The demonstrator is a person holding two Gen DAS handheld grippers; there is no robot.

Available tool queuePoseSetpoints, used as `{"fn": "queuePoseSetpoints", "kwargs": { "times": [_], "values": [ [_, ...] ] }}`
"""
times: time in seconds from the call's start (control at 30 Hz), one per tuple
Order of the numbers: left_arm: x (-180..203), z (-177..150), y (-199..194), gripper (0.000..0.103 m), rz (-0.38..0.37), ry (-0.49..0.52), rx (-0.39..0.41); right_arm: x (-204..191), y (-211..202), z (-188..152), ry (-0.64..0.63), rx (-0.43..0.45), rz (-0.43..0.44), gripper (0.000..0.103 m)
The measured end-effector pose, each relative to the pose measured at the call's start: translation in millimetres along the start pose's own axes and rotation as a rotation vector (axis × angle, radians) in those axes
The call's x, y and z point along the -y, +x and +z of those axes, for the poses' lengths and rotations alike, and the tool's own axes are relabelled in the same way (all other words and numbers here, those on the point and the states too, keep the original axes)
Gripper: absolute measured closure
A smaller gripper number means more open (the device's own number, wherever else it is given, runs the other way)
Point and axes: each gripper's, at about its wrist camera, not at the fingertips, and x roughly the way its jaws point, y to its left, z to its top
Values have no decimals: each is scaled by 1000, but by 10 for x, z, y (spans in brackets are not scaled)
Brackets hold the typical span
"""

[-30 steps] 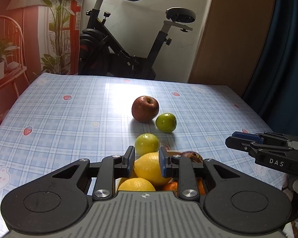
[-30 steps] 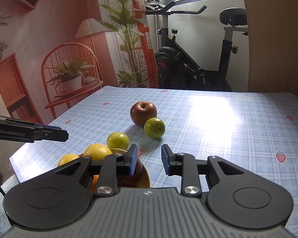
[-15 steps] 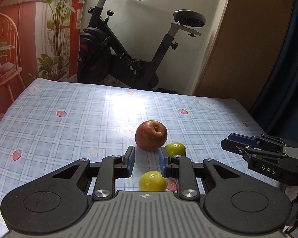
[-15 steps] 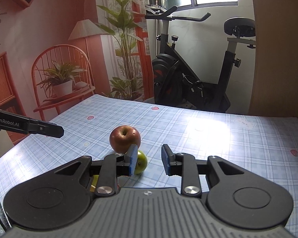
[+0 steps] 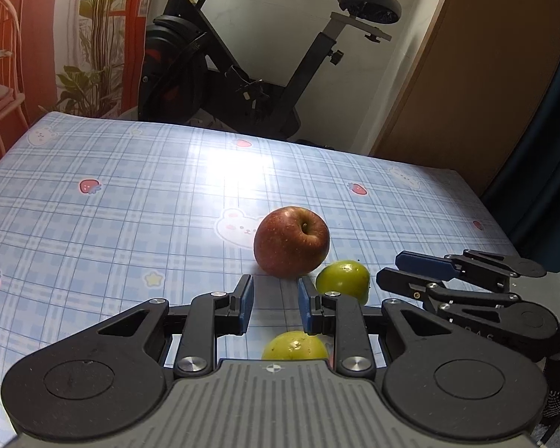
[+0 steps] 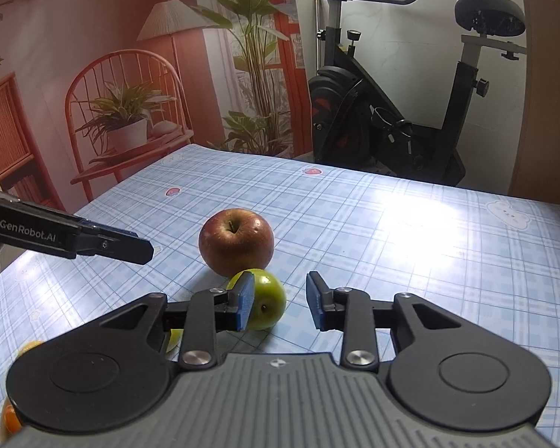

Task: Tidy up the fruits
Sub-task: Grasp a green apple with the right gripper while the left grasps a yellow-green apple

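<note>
Approach step. Right tongs [image 6: 278, 306] opening, nothing gripped — green fruit [image 6: 267, 300] sits partly between them on the surface [image 6: 392, 239], touching the red apple [image 6: 236, 247]. Left tongs [image 5: 274, 308] clenched, empty. Next: straddle the fruit, close without nudging the apple.

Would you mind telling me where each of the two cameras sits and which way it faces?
Left wrist: on the left gripper, looking forward-down across the table at the red apple; the right gripper enters from the right.
Right wrist: on the right gripper, its jaws opening, nothing clamped; the left gripper enters from the left.
Shared: apple, green fruit, exercise bike.
</note>
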Motion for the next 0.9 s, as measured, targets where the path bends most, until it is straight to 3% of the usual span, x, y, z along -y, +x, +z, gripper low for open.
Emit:
{"fn": "queuePoseSetpoints", "kwargs": {
  "times": [0.2,0.5,0.63,0.9],
  "values": [
    [-59,-27,80,76,-29,-43,-31,-40,165,-22,-43,-50,51,51],
    [-93,-50,67,74,-44,-56,-62,-133,367,-3,-109,-87,48,51],
    [-109,-89,77,53,-70,-70,-95,-136,425,-9,-99,-93,51,50],
    [-166,-190,189,49,-108,-110,-158,-118,416,-38,-83,-94,56,54]
  ]
}}
